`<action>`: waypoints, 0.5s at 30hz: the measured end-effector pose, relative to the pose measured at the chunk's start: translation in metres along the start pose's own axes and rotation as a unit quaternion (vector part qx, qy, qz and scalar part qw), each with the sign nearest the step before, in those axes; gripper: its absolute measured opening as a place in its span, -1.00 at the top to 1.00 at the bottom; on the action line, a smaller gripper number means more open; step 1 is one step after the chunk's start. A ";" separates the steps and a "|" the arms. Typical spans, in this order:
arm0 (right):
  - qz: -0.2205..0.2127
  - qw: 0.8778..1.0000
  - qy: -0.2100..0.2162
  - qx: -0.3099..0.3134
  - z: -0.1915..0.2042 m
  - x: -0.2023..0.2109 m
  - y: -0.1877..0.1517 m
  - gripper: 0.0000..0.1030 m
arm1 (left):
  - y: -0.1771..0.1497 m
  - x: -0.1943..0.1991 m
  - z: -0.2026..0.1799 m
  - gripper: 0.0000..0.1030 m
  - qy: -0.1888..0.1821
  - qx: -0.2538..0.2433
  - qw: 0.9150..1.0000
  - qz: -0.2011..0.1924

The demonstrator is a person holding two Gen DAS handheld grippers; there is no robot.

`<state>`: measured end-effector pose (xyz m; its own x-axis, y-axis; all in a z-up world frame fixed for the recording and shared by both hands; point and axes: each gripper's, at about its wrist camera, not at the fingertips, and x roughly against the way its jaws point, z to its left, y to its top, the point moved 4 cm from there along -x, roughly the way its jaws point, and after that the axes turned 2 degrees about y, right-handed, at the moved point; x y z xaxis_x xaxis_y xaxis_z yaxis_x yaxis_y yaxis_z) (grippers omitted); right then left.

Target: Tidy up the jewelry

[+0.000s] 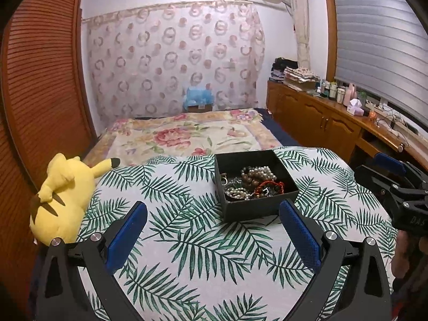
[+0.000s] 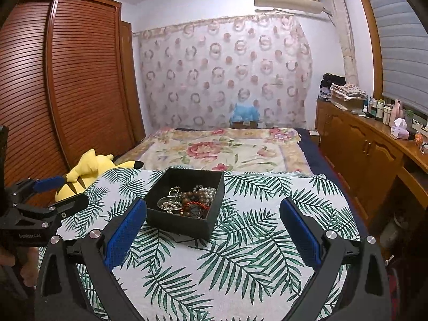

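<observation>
While both hand-held grippers (image 1: 213, 230) (image 2: 213, 230) gape empty, the square black box (image 1: 254, 187) sits corner-on, jewelry (image 1: 250, 183) heaped inside.

Dim, bluish indoor light, soft shadows, strong fisheye bending, dark vignetted corners.

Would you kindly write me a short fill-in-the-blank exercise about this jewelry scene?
1. The beads and pearl strands lie inside a square ____ cardboard box.
2. That box sits on a white cloth printed with green ____.
3. The plush toy beside the cloth is coloured ____.
4. The left gripper and right gripper both stand ____, holding nothing.

Missing words: black; palm leaves; yellow; open
</observation>
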<state>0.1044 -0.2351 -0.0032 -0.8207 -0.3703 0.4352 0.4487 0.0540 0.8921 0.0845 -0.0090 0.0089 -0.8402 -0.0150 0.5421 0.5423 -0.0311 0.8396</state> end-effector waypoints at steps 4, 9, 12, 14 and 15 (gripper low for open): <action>0.000 1.000 0.000 0.000 0.000 0.000 -0.001 -0.95 | 0.001 0.002 0.001 -0.85 -0.003 0.004 1.000 0.000; -0.001 1.000 -0.002 -0.001 -0.001 0.001 -0.001 -0.95 | 0.001 0.002 0.002 -0.85 -0.003 0.003 1.000 0.000; 0.000 1.000 -0.002 0.000 -0.001 0.001 -0.001 -0.95 | 0.002 0.002 0.001 -0.85 -0.002 0.003 1.000 0.000; 0.000 1.000 -0.002 0.000 -0.001 0.001 -0.001 -0.95 | 0.002 0.002 0.002 -0.85 -0.003 0.003 1.000 0.000; 0.000 1.000 -0.003 -0.001 -0.001 0.001 -0.001 -0.95 | 0.002 0.002 0.002 -0.85 -0.003 0.003 1.000 0.001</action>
<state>0.1037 -0.2364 -0.0042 -0.8226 -0.3656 0.4354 0.4489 0.0524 0.8921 0.0838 -0.0074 0.0113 -0.8395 -0.0096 0.5433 0.5433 -0.0244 0.8392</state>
